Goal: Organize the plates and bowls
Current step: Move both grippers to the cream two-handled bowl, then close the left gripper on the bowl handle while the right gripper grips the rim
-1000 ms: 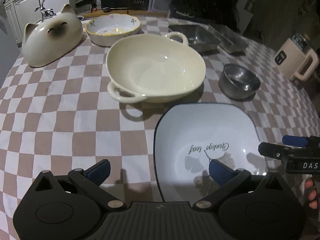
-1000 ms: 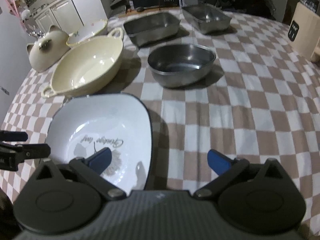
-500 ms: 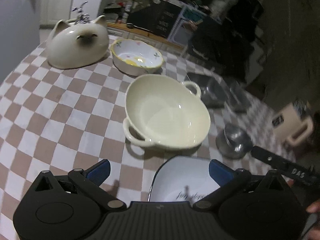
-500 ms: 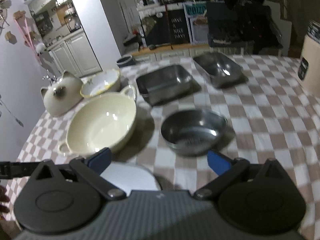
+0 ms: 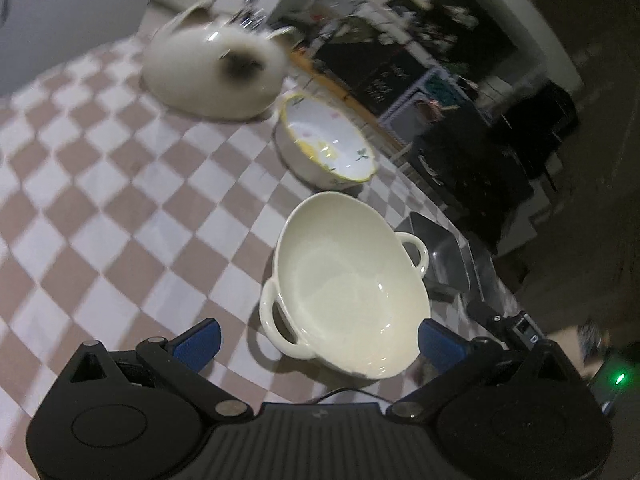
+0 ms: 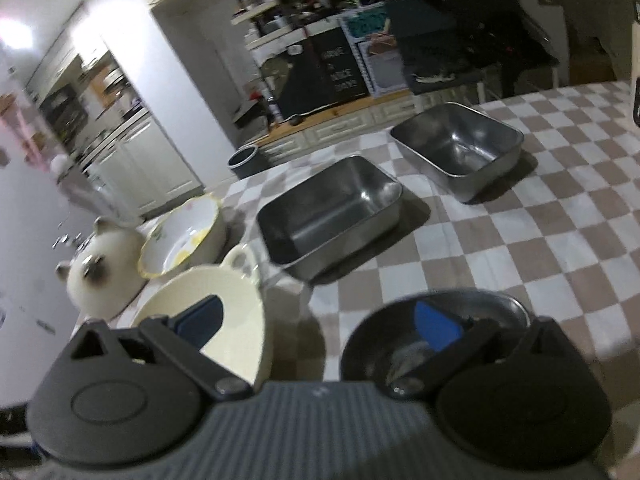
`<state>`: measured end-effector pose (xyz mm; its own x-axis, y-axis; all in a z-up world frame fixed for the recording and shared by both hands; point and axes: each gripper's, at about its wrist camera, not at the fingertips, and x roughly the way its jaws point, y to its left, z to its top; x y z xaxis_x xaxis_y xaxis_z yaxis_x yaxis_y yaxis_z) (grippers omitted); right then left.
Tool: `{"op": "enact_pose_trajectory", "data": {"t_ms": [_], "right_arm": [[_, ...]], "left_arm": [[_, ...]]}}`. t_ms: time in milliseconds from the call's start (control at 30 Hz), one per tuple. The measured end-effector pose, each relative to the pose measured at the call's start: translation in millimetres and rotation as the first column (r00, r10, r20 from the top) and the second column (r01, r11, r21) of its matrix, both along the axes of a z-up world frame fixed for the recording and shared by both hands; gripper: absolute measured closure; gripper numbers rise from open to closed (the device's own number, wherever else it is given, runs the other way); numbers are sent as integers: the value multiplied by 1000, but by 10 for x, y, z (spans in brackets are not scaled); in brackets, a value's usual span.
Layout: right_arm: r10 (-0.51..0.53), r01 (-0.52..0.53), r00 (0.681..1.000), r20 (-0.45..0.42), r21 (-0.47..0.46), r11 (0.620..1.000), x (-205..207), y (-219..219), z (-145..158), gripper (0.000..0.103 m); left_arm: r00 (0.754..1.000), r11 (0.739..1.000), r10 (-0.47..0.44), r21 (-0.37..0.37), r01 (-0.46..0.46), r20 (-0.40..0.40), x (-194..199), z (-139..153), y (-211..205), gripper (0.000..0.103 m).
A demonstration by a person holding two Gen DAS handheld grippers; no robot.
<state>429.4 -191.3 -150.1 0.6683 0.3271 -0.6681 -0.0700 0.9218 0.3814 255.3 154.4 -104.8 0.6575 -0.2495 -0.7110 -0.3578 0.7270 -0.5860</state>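
Both grippers have lifted and tilted away from the white square plate with the leaf print, which filled the near foreground of both views a second ago and is now out of frame in both; its present position cannot be told. The left gripper now looks over the cream two-handled bowl, which sits on the checked worktop directly ahead, between the lines of the two blue-padded fingers. These fingers stand wide apart and hold nothing. Further back are the floral bowl and the cat-shaped ceramic cover, both blurred by camera motion. The right gripper is likewise spread wide and empty; its right finger overlaps the round steel bowl and its left finger overlaps the cream bowl's rim in the view, but contact with either is not evident. Beyond stand the nearer steel tray and the farther steel tray, well apart from one another. Judgement: no dish has yet been stacked or moved; all lie separately on the worktop. The change reads as a re-aim from the square plate toward the cream and steel bowls, so the next grasp target is probably one of these.
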Motion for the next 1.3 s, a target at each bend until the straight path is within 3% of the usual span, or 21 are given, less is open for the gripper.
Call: {"op": "enact_pose_trajectory", "data": {"t_ms": [133,200,300,400,467,600,700,800,900,1033,1200,1300], "right_arm": [[-43,43,999,19,24,999,151,31,-10,0],[-52,51,999,8,56,997,207,39,-23,0],[-31,33,999,-22,107,994,295,41,-65,0],[8,3,996,-84,130,992,406,77,-126,3],[43,-26,994,-104,164,986,464,106,-176,20],[101,-72,985,-140,196,978,528,194,-262,40],[149,-108,975,-165,235,966,526,289,-321,70],[149,-130,977,-151,133,983,453,401,-270,89],[177,-165,971,-161,80,983,407,462,-223,91],[237,-243,959,-155,-27,970,221,603,-139,91],[284,-295,940,-188,-33,955,76,668,-107,91],[359,-374,909,-211,-32,927,-49,716,-68,88]], "left_arm": [[998,988,52,-140,-58,-40,52,-147,40,2],[997,981,57,-181,-65,-51,81,-207,43,13],[996,979,59,-191,-71,-71,134,-273,48,29],[994,976,62,-204,-79,-87,179,-328,59,37],[993,975,61,-206,-80,-97,187,-352,66,43],[988,979,81,-173,-103,-130,184,-381,100,62],[985,974,103,-185,-129,-141,177,-403,153,67],[985,978,104,-168,-126,-136,199,-383,174,67],[988,990,91,-95,-103,-125,240,-331,185,67],[986,987,124,-92,-135,-115,241,-329,340,67],[986,988,139,-49,-144,-93,219,-295,530,67],[988,990,138,3,-138,-68,195,-253,654,67]]}}
